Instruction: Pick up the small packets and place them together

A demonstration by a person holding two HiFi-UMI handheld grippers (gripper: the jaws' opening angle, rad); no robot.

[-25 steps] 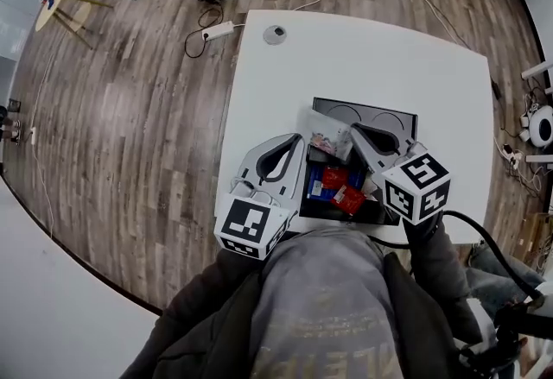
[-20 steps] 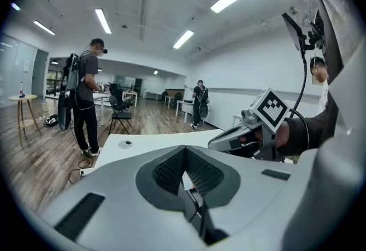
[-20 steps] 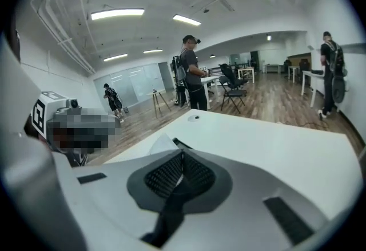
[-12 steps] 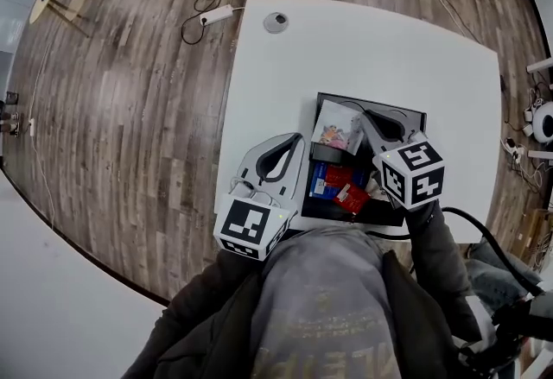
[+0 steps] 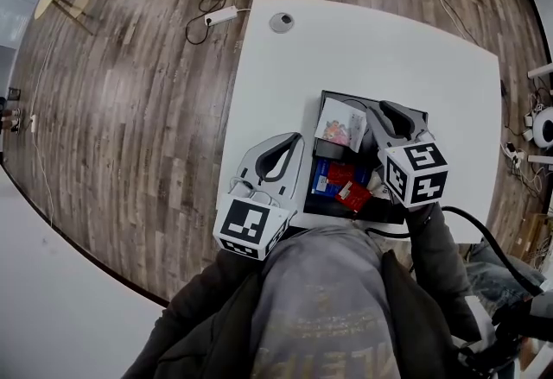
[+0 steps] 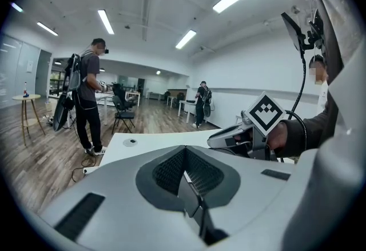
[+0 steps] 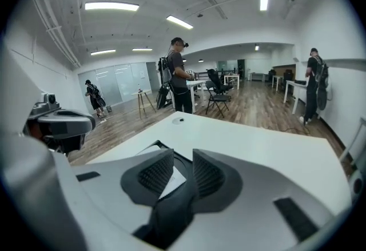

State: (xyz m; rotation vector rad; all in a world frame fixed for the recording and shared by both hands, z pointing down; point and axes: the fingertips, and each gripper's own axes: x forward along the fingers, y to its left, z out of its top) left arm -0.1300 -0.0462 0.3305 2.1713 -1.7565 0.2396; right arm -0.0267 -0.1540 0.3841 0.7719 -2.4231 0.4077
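Note:
A black tray [image 5: 413,121] sits on the white table [image 5: 363,49]. Red packets [image 5: 346,185] and a blue packet [image 5: 321,178] lie at its near end. A white packet with pink print [image 5: 340,125] lies flat at its far left, also seen as a white packet [image 7: 171,180] below the right jaws. My right gripper [image 5: 381,110] hovers just right of it; in its own view the right gripper [image 7: 183,158] is opening, with a gap between the pads and nothing pressed. My left gripper [image 5: 295,138] rests left of the tray; the left gripper [image 6: 184,150] is shut and empty.
A small grey round disc [image 5: 281,22] sits near the table's far left edge. A power strip [image 5: 222,16] and cables lie on the wooden floor beyond. A person [image 6: 87,101] stands off the far end, and others stand deeper in the room.
The right gripper carried the white packet from above the red packets to the tray's far left, then its jaws parted and it drew slightly right. The left gripper stayed put.

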